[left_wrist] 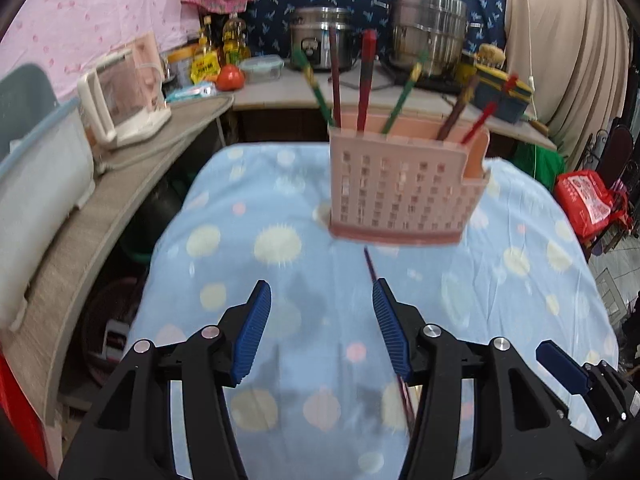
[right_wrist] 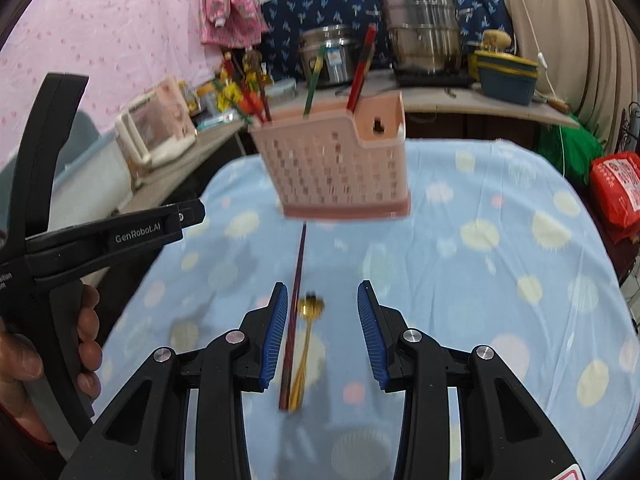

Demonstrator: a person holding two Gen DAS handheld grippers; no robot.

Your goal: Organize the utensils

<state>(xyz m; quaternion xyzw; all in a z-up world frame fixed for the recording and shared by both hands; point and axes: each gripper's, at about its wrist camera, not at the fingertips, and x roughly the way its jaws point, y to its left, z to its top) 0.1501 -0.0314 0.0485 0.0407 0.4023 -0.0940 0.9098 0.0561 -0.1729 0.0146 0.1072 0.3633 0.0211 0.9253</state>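
Observation:
A pink slotted utensil holder [left_wrist: 400, 188] [right_wrist: 340, 164] stands on the blue dotted tablecloth [left_wrist: 248, 216] with several red and green chopsticks upright in it. A dark red chopstick [right_wrist: 297, 292] [left_wrist: 370, 266] lies on the cloth in front of the holder. A gold spoon [right_wrist: 306, 340] lies beside it. My right gripper [right_wrist: 322, 286] is open above them; the chopstick runs close along its left finger and the spoon shows between the jaws, neither pressed. My left gripper [left_wrist: 321, 285] is open over bare cloth, with the chopstick by its right finger.
Behind the table a counter holds a rice cooker [left_wrist: 320, 40], a steel pot [left_wrist: 428, 28], a tomato [left_wrist: 231, 77] and a white appliance [left_wrist: 124, 96]. A red bag [left_wrist: 584, 204] sits off the right edge. A hand [right_wrist: 88, 336] holds the left gripper's handle.

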